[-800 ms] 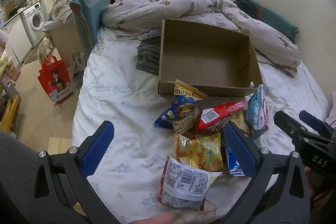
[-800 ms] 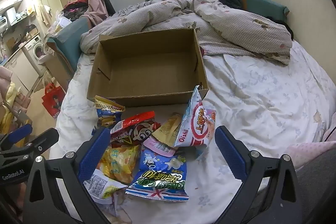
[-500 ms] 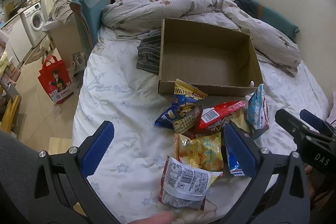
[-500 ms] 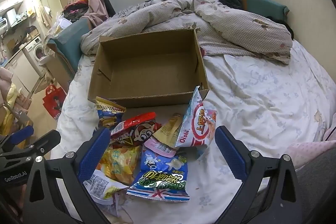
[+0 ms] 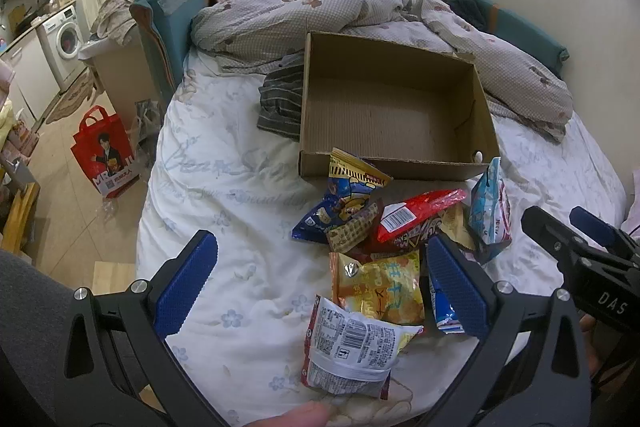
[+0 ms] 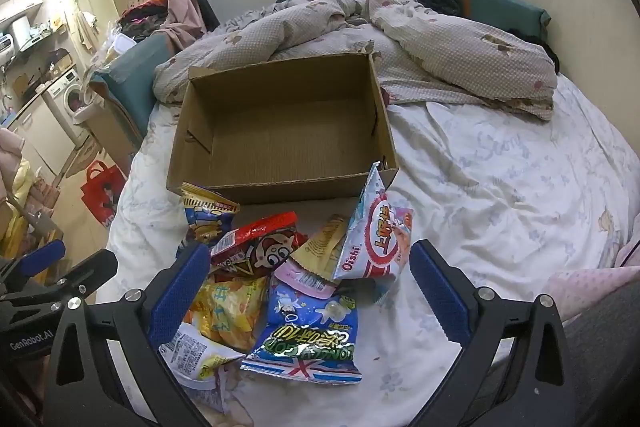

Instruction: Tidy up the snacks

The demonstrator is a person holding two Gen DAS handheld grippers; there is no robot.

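A bed is carrying a cardboard box, sitting open with nothing showing inside. Just in front of the box, a heap of snack bags is lying on the sheet, one bag leaning against the box's front wall. The left gripper and right gripper are both hovering over the heap with fingers spread wide, holding nothing.
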